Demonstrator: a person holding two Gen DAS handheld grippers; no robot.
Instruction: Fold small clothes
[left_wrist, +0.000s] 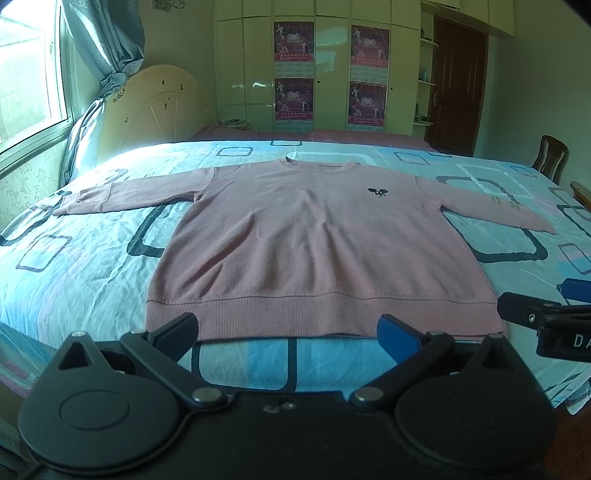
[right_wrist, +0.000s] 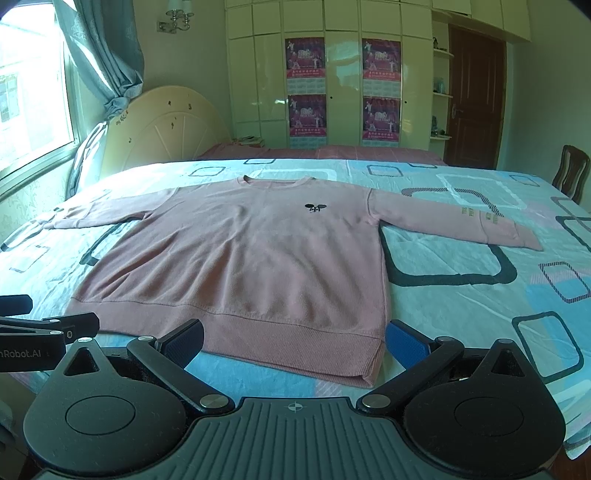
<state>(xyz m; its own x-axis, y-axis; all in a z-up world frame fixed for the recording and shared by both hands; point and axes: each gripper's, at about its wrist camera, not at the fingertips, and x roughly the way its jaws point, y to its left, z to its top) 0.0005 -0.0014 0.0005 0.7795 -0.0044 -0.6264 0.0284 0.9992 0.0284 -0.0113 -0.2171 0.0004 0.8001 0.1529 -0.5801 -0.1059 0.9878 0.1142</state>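
The left gripper (left_wrist: 288, 334) hangs level just short of the sweater's hem, its fingers (left_wrist: 177, 330) spread wide with nothing between them. The right gripper (right_wrist: 295, 339) sits beside it in the same pose, fingers (right_wrist: 404, 338) likewise wide and empty, its blue pad just off the hem's right corner. Each gripper shows at the other's edge of view; the left one's side reads "nRobot.AI", the right one's "DA", both cut off.

Ahead of both sets of fingers a pink long-sleeved sweater (left_wrist: 314, 240) lies flat, face up, on the bed (left_wrist: 74, 266). Its long axis runs straight away from the fingers, ribbed hem nearest, neckline farthest, sleeves stretched out to either side. A small dark emblem (right_wrist: 316, 208) marks the chest; the printing on the right-hand sleeve is too small to read.

Beyond the bed stand a headboard (right_wrist: 166, 129), wardrobe doors with posters (right_wrist: 306, 61) whose text is unreadable, and a brown door (right_wrist: 474, 96).
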